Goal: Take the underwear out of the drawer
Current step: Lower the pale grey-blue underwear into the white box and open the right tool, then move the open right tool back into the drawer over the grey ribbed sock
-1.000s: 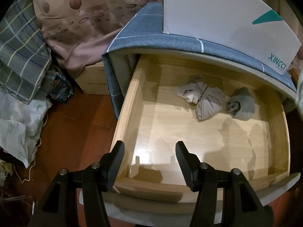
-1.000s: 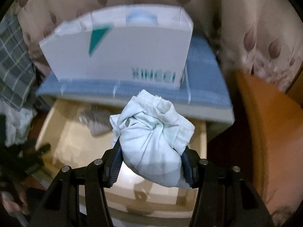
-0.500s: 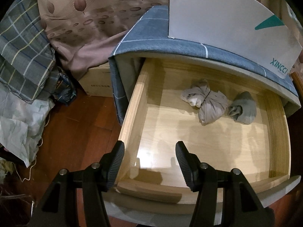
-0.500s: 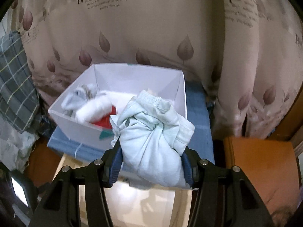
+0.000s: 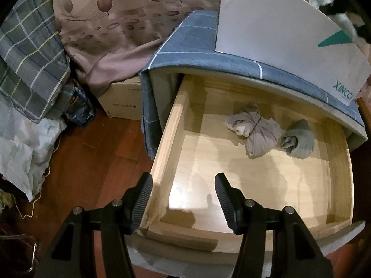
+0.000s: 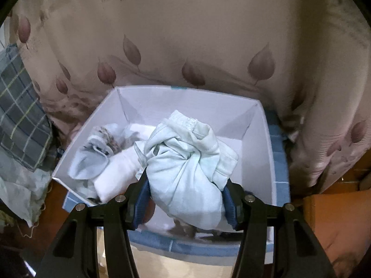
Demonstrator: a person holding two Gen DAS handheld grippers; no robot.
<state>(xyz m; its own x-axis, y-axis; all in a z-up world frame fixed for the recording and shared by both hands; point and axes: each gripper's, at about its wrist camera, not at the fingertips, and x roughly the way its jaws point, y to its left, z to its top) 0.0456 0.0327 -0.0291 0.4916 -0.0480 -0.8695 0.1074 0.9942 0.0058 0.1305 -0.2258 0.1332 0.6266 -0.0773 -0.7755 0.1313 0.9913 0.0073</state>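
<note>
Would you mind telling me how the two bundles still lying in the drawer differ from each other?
The beige knotted bundle is the larger, pale beige and tied around its middle; the grey-green rolled bundle is smaller, darker and rolled compactly. The beige one lies nearer the middle of the drawer, the grey-green one nearer its right side. Both rest at the back of the drawer floor, side by side, untouched by either gripper.
</note>
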